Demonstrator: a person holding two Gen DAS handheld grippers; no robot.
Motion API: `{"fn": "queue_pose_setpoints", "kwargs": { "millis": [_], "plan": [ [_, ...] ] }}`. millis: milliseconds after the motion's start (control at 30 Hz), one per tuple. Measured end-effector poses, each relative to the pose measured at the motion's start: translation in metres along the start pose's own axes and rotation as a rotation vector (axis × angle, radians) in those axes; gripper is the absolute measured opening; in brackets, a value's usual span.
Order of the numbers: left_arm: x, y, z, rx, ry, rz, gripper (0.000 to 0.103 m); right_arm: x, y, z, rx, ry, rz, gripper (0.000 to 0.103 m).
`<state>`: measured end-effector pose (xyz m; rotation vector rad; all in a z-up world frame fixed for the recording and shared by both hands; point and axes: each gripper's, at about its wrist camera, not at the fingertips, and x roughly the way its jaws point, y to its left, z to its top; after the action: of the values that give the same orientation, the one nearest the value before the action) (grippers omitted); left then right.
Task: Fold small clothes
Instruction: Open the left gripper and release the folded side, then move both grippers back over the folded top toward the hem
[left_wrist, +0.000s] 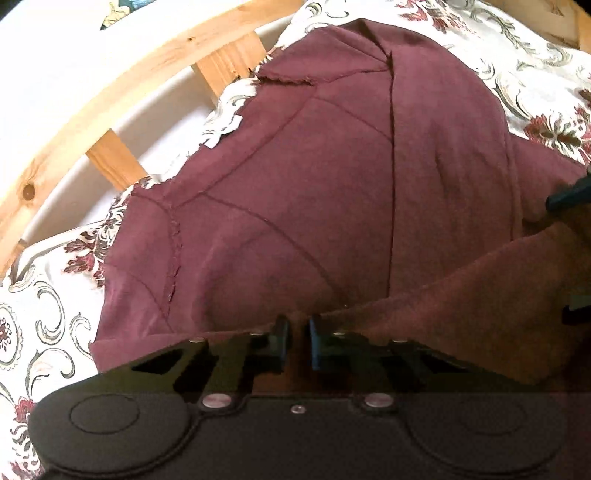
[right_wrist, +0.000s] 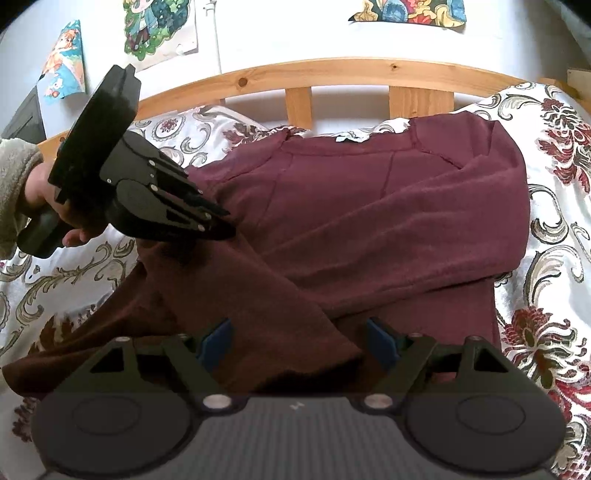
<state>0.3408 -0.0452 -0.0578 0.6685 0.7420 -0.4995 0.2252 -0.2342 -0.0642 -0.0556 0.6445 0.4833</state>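
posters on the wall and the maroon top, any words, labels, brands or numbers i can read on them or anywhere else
No readable text anywhere in either view.
Posters on the wall: cartoon pictures only, no lettering that can be made out.
Maroon top: no print; a pale scrap at the neckline may be a label, too small and blurred to tell.
Bedspread: floral pattern, no words.
Right tool body: a tiny pale mark, unreadable.

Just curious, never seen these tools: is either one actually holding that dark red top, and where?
The left hand-held gripper is shut on the maroon sweater at a sleeve edge. The right hand-held gripper is open, holding nothing.
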Motion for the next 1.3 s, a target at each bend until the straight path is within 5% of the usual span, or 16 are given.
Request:
{"fn": "queue_pose_setpoints", "kwargs": {
  "millis": [300,467,733,900,967,1133,1300],
  "plan": [
    [-0.009,0.002,-0.001,-0.104,-0.074,0.053,0.008,0.000,0.011,-0.002,-0.078,-0.011,-0.023,0.083],
    [-0.005,-0.002,0.000,-0.099,-0.056,0.078,0.009,0.010,0.021,-0.007,-0.148,0.062,-0.058,0.082],
    [-0.009,0.006,-0.003,-0.257,-0.034,0.100,0.036,0.006,0.017,-0.006,-0.148,0.061,-0.050,0.083],
    [-0.038,0.020,-0.018,-0.400,-0.065,0.117,0.072,-0.007,0.009,0.003,-0.126,0.023,-0.057,0.088],
    [-0.053,0.024,-0.029,-0.454,-0.072,0.128,0.079,-0.011,0.006,0.007,-0.117,0.009,-0.058,0.091],
    [-0.083,0.029,-0.066,-0.626,-0.021,0.099,0.082,-0.025,0.000,0.015,-0.127,-0.021,-0.068,0.098],
    [-0.116,0.013,-0.095,-0.657,-0.013,0.114,0.095,-0.050,0.001,0.020,-0.170,-0.047,-0.062,0.103]
  ]
}}
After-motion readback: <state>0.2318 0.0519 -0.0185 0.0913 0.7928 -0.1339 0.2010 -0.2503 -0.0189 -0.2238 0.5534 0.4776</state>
